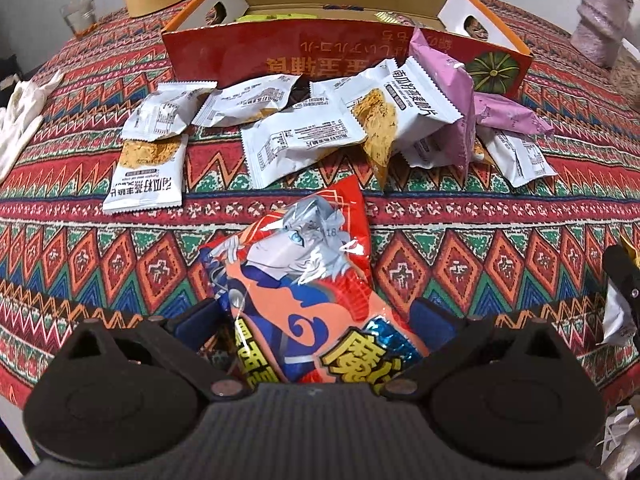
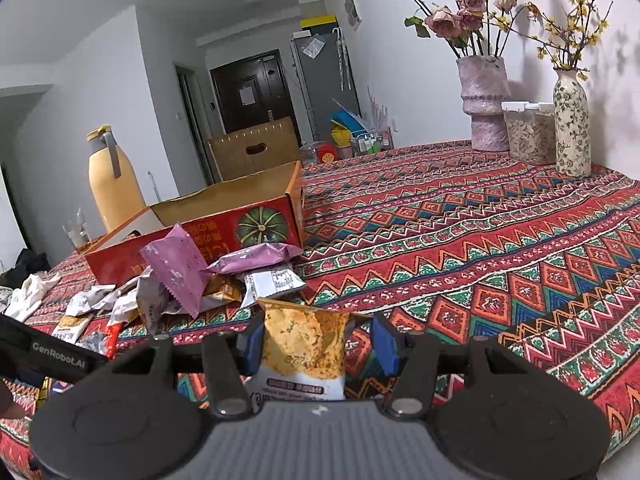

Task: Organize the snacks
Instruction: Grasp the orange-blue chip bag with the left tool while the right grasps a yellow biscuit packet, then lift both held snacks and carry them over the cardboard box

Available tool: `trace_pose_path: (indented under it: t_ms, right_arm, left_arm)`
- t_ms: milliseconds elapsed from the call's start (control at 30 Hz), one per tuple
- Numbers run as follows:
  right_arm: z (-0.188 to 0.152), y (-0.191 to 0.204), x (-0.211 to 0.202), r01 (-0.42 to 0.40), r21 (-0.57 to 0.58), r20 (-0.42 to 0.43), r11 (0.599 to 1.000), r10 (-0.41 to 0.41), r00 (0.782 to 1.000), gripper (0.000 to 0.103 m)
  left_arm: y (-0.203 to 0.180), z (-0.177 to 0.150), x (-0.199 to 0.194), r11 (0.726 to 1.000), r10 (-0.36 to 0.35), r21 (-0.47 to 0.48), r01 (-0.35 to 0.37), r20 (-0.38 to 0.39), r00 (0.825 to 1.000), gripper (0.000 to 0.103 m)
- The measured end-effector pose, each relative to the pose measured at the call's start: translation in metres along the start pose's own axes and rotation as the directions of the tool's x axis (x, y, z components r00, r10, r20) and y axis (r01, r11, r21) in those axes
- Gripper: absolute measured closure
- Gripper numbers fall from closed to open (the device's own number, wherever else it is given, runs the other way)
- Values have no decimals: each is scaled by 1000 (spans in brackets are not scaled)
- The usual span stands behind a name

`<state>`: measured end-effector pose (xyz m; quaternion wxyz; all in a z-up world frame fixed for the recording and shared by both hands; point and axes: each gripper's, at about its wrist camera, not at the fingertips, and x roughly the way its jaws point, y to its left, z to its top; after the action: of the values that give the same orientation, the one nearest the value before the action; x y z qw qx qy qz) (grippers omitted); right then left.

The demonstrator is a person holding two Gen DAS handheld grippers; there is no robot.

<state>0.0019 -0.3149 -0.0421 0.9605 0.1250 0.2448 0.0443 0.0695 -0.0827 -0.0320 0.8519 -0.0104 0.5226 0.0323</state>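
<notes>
My left gripper [image 1: 316,316] is shut on a red and orange snack bag with a cartoon figure [image 1: 304,264], held above the patterned cloth. Beyond it lie several white cracker packets [image 1: 296,136] and purple packets [image 1: 444,76] in front of the open red cardboard box [image 1: 280,56]. My right gripper [image 2: 316,344] holds a white packet with a yellow cracker picture [image 2: 306,344] between its blue pads [image 2: 384,344], its jaws partly closed on it. The box [image 2: 192,240] and the packet pile [image 2: 180,272] lie to its left.
A yellow thermos [image 2: 112,180] and a glass [image 1: 80,12] stand behind the box. A pink vase [image 2: 484,104], a storage jar [image 2: 528,132] and a floral vase [image 2: 572,128] stand at the table's far right. White cloth [image 1: 20,120] lies at the left.
</notes>
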Motion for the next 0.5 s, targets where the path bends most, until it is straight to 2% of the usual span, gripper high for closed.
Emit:
trace_pose_path:
  t_ms: [200,267,500]
  right_arm:
    - [0,9,-3,6,-23,-2,1000,-6,1000,49]
    - [0,11,-3,9,-28,-4,1000,-9,1000,49]
    - [0,20,-4,9,-50,-6,999,-10,1000,49]
  left_arm:
    - [9,-3,-4,997,-35,67,32,40,999,12]
    - [14,-3,-6,996,-46,85,42,49,998,21]
    - [27,-5,-13,993,-67,106,60,67,996,32]
